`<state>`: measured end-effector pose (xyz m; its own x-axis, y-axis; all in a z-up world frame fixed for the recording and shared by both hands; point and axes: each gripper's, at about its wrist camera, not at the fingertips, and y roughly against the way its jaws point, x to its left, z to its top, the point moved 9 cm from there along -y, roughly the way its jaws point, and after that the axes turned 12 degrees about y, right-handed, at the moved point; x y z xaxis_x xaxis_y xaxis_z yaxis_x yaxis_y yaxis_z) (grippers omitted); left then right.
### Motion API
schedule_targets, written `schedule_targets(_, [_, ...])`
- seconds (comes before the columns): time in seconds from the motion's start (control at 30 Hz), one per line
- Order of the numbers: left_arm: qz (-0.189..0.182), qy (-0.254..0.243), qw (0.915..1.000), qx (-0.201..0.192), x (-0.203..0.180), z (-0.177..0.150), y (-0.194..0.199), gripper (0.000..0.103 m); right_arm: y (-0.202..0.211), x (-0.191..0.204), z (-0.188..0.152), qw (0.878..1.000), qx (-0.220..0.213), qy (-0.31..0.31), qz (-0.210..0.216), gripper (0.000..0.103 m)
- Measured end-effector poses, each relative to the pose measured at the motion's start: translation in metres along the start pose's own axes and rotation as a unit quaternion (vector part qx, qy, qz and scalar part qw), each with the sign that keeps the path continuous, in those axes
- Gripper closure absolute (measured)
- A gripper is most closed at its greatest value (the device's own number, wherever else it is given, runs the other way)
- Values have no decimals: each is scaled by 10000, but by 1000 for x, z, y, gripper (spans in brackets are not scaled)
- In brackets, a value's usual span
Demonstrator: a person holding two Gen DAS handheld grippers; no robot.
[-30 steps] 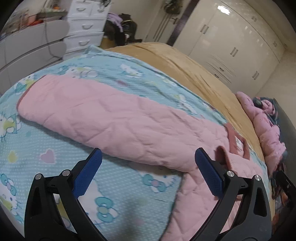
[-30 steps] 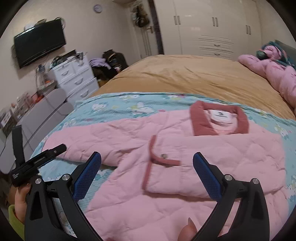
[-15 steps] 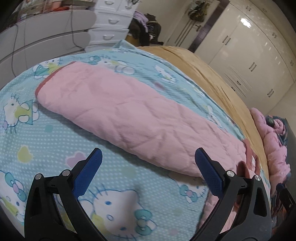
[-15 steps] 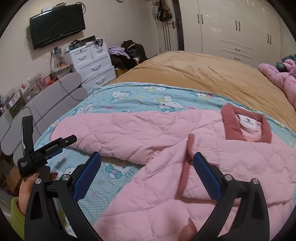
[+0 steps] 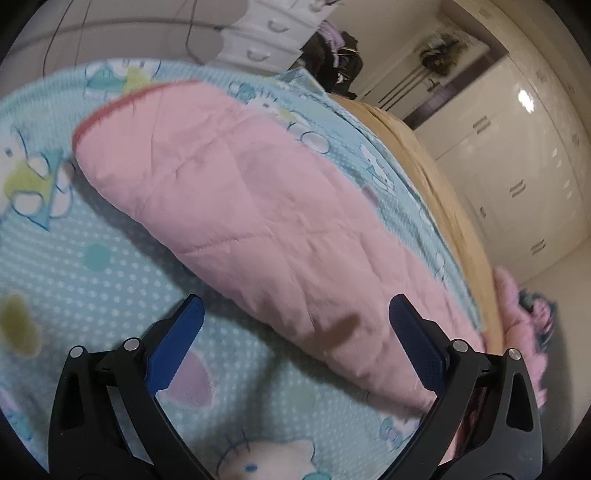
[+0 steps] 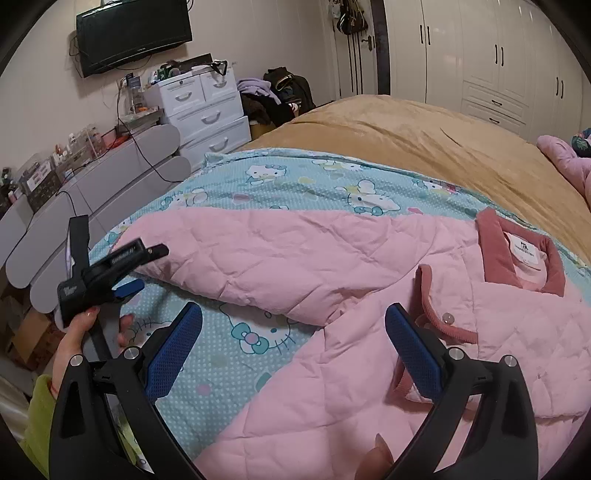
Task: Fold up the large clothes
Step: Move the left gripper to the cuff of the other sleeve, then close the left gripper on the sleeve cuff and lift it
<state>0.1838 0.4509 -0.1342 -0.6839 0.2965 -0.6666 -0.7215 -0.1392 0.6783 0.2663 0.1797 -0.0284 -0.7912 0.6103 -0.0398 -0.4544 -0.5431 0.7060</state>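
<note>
A pink quilted jacket point(image 6: 332, 266) with a dark pink collar point(image 6: 521, 254) lies spread on a blue cartoon-print sheet point(image 6: 258, 343). Its long sleeve point(image 5: 240, 206) stretches to the left, with a red-trimmed cuff point(image 5: 110, 107) at the far end. My left gripper point(image 5: 295, 332) is open and empty, hovering just over the near edge of the sleeve; it also shows in the right wrist view point(image 6: 138, 267), close to the sleeve's cuff end. My right gripper point(image 6: 293, 336) is open and empty above the sheet and the jacket's front opening.
A tan blanket point(image 6: 406, 136) covers the far half of the bed. Another pink garment point(image 6: 565, 158) lies at the far right. White drawers point(image 6: 207, 110), a grey cabinet point(image 6: 110, 184), a wall TV point(image 6: 133, 33) and white wardrobes point(image 6: 498, 55) surround the bed.
My left gripper has moved left along the sleeve toward its cuff and come closer to it. My right gripper has turned left, so the collar has slid to the right.
</note>
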Motion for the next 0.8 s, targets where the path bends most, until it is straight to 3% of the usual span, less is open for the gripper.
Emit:
schedule_targets(0.1, [-158, 320, 9994, -36, 5, 11, -7, 9, 0, -2, -5, 10000, 22, -59, 19, 4])
schedule_targets(0.33, [-237, 550, 9976, -351, 7, 37, -16, 10, 8, -18, -19, 9997, 46, -229, -82, 4])
schedule_targets(0.4, [-177, 523, 9977, -399, 7, 39, -15, 19, 11, -26, -23, 9994, 41, -326, -140, 4])
schedule_targets(0.47, [-154, 449, 9980, -418, 6, 41, -15, 45, 13, -33, -27, 9987, 31, -464, -192, 4])
schedule_targets(0.53, [-273, 559, 9971, -434, 8, 44, -14, 63, 14, -34, -31, 9982, 38, -573, -142, 4])
schedule_targets(0.67, [-445, 446, 9963, -586, 6, 46, -2, 82, 14, -34, -37, 9981, 68, -604, -132, 4])
schedule_targets(0.8, [-734, 51, 9935, -869, -17, 43, 29, 87, 18, -37, -37, 9978, 34, -652, -98, 4])
